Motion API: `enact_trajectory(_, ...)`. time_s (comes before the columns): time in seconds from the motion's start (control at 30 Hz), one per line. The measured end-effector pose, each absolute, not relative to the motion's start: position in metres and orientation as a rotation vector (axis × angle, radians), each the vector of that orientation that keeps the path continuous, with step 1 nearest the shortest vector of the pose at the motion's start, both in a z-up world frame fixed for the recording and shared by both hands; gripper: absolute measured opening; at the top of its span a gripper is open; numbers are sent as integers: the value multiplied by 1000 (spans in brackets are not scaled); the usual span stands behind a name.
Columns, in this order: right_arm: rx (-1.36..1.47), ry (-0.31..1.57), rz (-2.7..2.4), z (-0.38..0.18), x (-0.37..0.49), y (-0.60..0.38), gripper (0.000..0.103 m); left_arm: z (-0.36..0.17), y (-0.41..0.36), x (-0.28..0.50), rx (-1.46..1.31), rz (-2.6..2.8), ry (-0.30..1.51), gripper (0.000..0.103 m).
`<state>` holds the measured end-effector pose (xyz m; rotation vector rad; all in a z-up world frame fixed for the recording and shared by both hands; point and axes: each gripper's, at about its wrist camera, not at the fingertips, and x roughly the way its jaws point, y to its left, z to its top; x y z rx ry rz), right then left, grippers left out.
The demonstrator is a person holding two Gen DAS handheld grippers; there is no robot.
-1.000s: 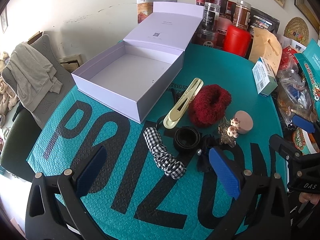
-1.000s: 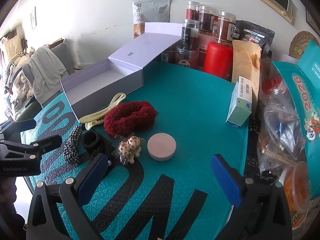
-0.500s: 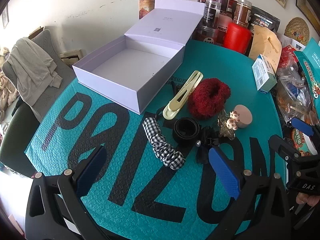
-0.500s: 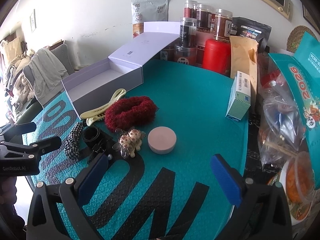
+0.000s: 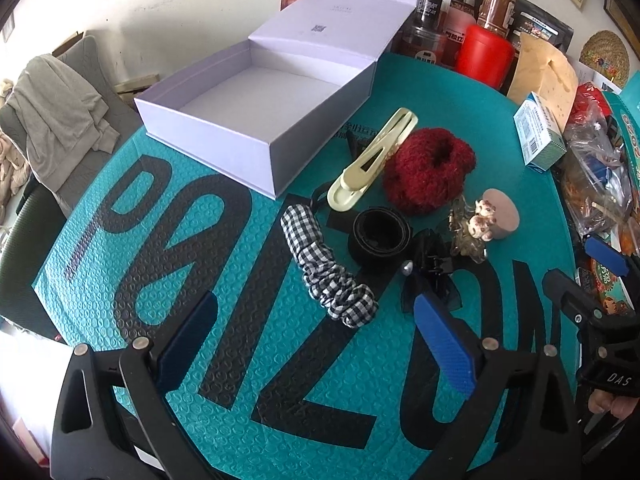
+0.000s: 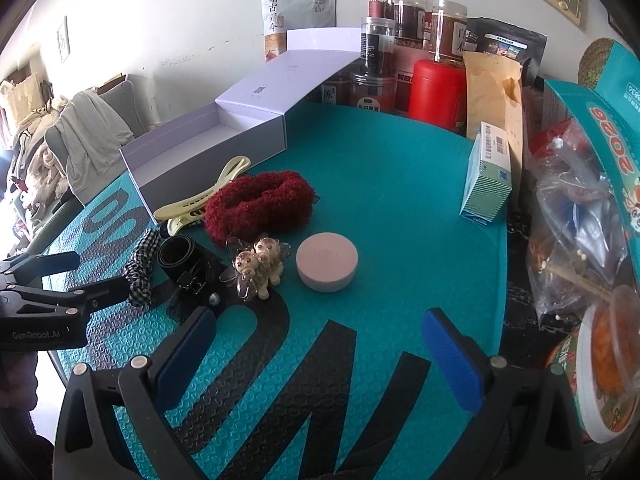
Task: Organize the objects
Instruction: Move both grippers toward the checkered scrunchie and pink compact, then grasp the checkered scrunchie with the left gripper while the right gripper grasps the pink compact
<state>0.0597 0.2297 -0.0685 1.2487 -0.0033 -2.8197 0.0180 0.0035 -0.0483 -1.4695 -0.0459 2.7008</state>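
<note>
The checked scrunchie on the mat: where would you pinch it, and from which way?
Probably across the middle of the checked scrunchie, coming from above. It lies flat as a long soft band with bare mat on its left; the black band crowds its right side. The left tool, open, is nearest.

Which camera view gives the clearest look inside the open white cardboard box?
The left wrist view: it looks down into the open white cardboard box, showing its bare floor and all four walls. The right wrist view sees the box from a low side angle, so only part of the floor shows.
</note>
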Motion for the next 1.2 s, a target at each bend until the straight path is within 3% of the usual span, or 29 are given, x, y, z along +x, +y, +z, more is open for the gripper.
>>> enact_trajectory(0.27, 1275, -17, -2808, -81, 45, 234, 98, -64, -1, -3, -1530, 2671, -96, 93)
enact_trajectory(0.4, 1306, -27, -2797, -90, 31, 237, 86, -76, -3, -15, -1580, 2616, -148, 88)
enact_trajectory(0.47, 1317, -41, -2794, -94, 26, 240, 86, -82, -5, -21, -1611, 2606, -162, 86)
enact_trajectory(0.7, 1298, 29, -2790, -104, 9, 238, 81, -94, -3, -36, -1637, 2600, -107, 84)
enact_trajectory(0.77, 1307, 24, -2780, -106, 4, 238, 75, -95, -1, -39, -1624, 2607, -93, 80)
enact_trajectory(0.83, 1340, 38, -2773, -110, -4, 237, 61, -94, 1, -41, -1619, 2622, -65, 71)
enact_trajectory(1.03, 1360, 7, -2746, -116, -17, 239, 59, -96, 1, -49, -1587, 2661, -9, 48)
enact_trajectory(1.2, 1359, 33, -2731, -117, -26, 236, 60, -97, 3, -53, -1575, 2668, 0, 44)
